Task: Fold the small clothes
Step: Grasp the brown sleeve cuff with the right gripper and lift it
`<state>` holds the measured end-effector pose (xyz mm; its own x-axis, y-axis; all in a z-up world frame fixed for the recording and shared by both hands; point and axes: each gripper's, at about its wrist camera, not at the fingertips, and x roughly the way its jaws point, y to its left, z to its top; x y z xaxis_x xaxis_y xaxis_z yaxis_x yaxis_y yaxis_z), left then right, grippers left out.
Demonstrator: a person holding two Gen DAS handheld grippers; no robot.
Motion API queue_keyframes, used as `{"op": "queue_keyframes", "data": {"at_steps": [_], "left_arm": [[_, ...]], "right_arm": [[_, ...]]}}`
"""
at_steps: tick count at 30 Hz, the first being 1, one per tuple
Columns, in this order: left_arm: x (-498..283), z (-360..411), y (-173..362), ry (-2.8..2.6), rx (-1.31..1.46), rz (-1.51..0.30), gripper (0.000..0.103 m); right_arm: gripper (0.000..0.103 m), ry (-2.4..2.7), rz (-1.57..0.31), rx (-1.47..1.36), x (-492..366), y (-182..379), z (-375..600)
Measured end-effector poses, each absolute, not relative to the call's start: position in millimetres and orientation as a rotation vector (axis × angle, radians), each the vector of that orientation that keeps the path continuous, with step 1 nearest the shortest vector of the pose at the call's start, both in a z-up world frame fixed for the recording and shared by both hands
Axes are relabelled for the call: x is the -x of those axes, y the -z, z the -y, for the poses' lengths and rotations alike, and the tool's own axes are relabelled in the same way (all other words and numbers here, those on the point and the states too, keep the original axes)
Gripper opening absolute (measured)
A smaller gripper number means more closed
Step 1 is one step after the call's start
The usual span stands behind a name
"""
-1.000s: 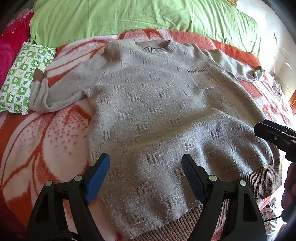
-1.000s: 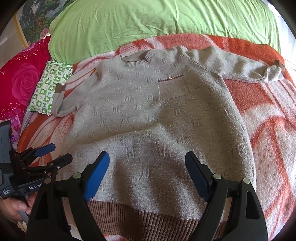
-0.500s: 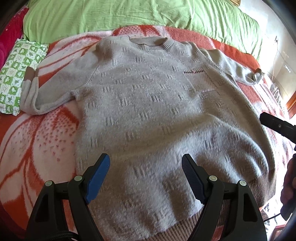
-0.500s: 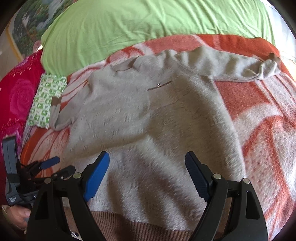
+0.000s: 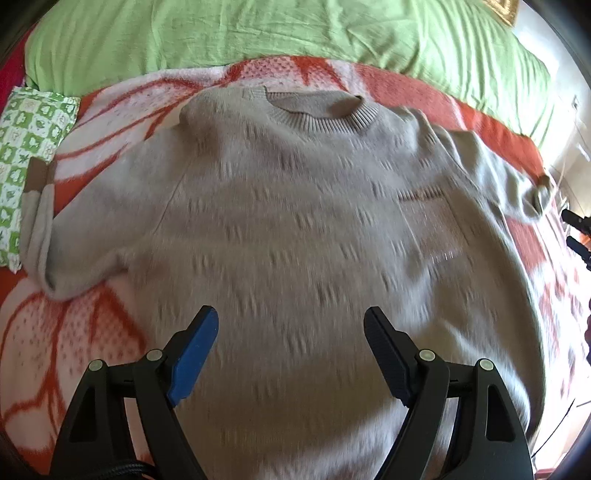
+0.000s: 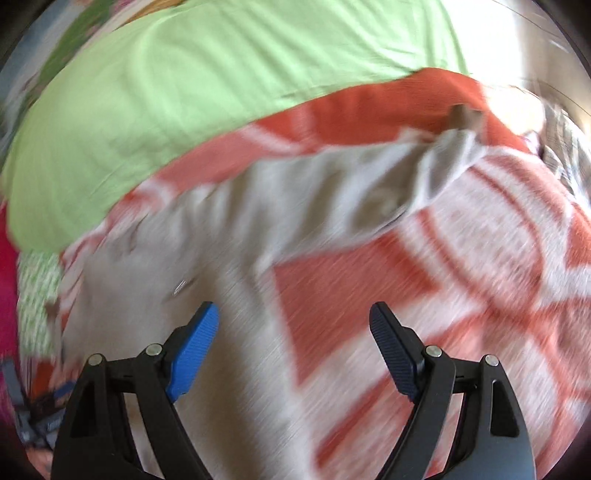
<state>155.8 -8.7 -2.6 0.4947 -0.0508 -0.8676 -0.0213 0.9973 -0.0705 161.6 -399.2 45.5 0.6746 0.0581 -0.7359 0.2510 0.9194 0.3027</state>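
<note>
A grey knitted sweater lies flat, front up, on an orange and white blanket, with its neck at the far side and both sleeves spread out. My left gripper hovers open over the sweater's lower body, nothing between its blue pads. My right gripper is open too, over the sweater's right side edge where the blanket begins. The right sleeve stretches away from it to a brown cuff. This view is blurred. The right gripper's tips show at the right edge of the left wrist view.
A green sheet covers the far part of the bed. A green and white patterned cushion lies at the left, under the left sleeve's brown cuff. Red bedding is at the far left. The bed's right edge drops off.
Both grippers have moved up along the sweater toward its neck. The right one has swung out to the right, from over the hem to the sweater's side edge and right sleeve. Both stay open.
</note>
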Motion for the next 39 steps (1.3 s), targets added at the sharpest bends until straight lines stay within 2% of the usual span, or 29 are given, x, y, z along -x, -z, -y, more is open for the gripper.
{"op": "queue_keyframes", "data": {"at_steps": [10, 16, 19, 20, 21, 26, 30, 34, 39], "left_arm": [[-256, 15, 16, -0.014, 0.090, -1.071, 0.082], [-295, 19, 41, -0.041, 0.084, -1.111, 0.082], [-307, 22, 53, -0.044, 0.061, -1.126, 0.082], [-311, 21, 57, -0.044, 0.057, -1.133, 0.082], [-312, 21, 58, -0.042, 0.059, -1.132, 0.082], [-311, 13, 56, -0.013, 0.094, -1.117, 0.082], [-299, -4, 46, 0.023, 0.198, -1.107, 0.082], [-275, -21, 31, 0.055, 0.265, -1.075, 0.084], [-250, -37, 17, 0.071, 0.250, -1.056, 0.084]], "right_arm": [[0.082, 0.438, -0.819, -0.472, -277, -28, 528], [0.059, 0.500, -0.916, -0.436, -320, 3, 564], [0.036, 0.518, -0.894, -0.452, -320, 9, 577], [0.022, 0.521, -0.879, -0.456, -317, 7, 576], [0.014, 0.511, -0.857, -0.470, -314, 3, 577], [0.012, 0.273, -0.658, -0.505, -300, -47, 532], [0.011, -0.105, -0.592, -0.482, -300, -88, 434], [0.011, -0.436, -0.633, -0.412, -308, -95, 319], [0.012, -0.645, -0.738, -0.381, -316, -64, 203]]}}
